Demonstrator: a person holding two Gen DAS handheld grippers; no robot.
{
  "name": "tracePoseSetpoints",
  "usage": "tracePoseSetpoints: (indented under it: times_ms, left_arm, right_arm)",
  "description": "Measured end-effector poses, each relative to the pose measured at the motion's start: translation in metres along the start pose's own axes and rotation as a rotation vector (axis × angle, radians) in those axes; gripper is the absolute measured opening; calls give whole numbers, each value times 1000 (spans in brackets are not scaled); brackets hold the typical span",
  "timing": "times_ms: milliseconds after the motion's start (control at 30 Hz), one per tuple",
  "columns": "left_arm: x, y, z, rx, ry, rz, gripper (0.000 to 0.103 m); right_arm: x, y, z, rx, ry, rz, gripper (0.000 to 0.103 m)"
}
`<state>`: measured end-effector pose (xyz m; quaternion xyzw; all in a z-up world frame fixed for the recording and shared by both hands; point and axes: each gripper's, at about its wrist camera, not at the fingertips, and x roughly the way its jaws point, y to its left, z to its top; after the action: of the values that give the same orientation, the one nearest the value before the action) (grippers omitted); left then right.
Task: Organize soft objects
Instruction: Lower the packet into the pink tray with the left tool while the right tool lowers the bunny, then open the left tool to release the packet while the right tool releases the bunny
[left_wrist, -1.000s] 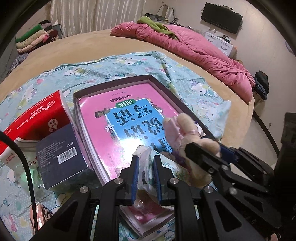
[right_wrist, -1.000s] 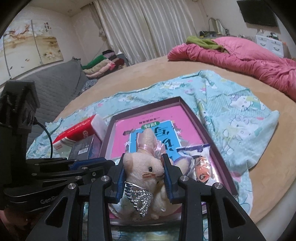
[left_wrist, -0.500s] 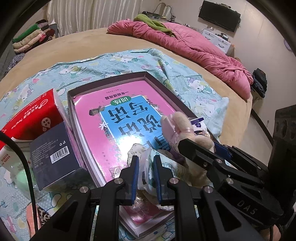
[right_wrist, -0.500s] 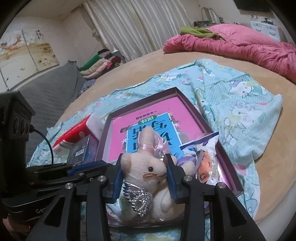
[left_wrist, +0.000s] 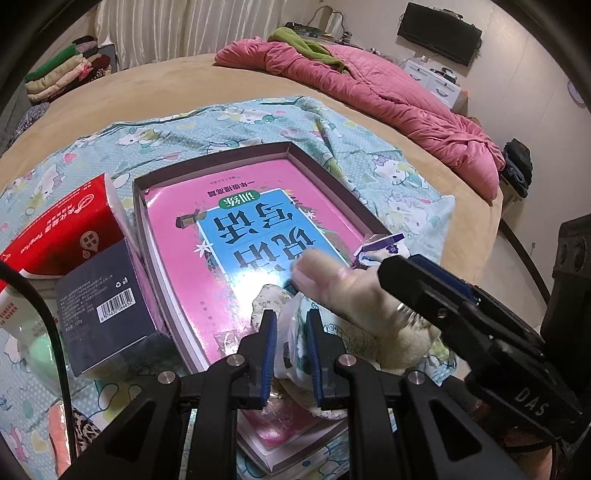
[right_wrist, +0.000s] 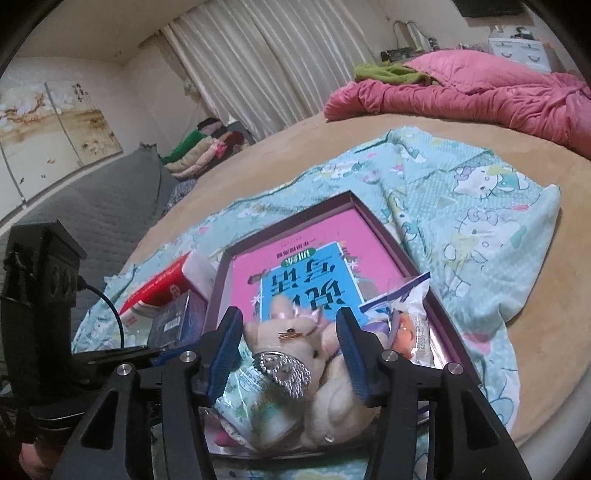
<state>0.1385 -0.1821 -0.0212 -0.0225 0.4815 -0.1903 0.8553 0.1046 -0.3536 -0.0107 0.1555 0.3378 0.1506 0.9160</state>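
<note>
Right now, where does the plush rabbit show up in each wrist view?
Left wrist view: the plush rabbit lies right of centre, beside the left gripper, partly hidden by the right gripper's black arm.
Right wrist view: the plush rabbit is low at centre, between the open fingers of the right gripper.
Shared landmark: the pink book in the purple tray.

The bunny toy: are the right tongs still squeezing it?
Apart. In the right wrist view the right tongs have just been opening; the bunny toy sits between the blue pads with a gap showing on each side.
</note>
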Motion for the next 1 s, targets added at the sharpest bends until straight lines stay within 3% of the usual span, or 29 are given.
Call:
tracePoseSetpoints:
  times_ms: [133,367,733,1000]
  left_arm:
    - [-1,0,0,-2,2,1,17]
    - [-4,1,0,-7,4,3,29]
    - [-19,4,-1,-12,-25,-6,42]
    - [-41,8,-3,-16,-63,34,56]
  right_arm:
    - [-7,-2,2,15,-32,-13,63]
    - [-13,-5,3,29,-52,-48,72]
    - [-22,-3,3,11,-77,-93,76]
    - [-29,7,4,-11,-93,-109,79]
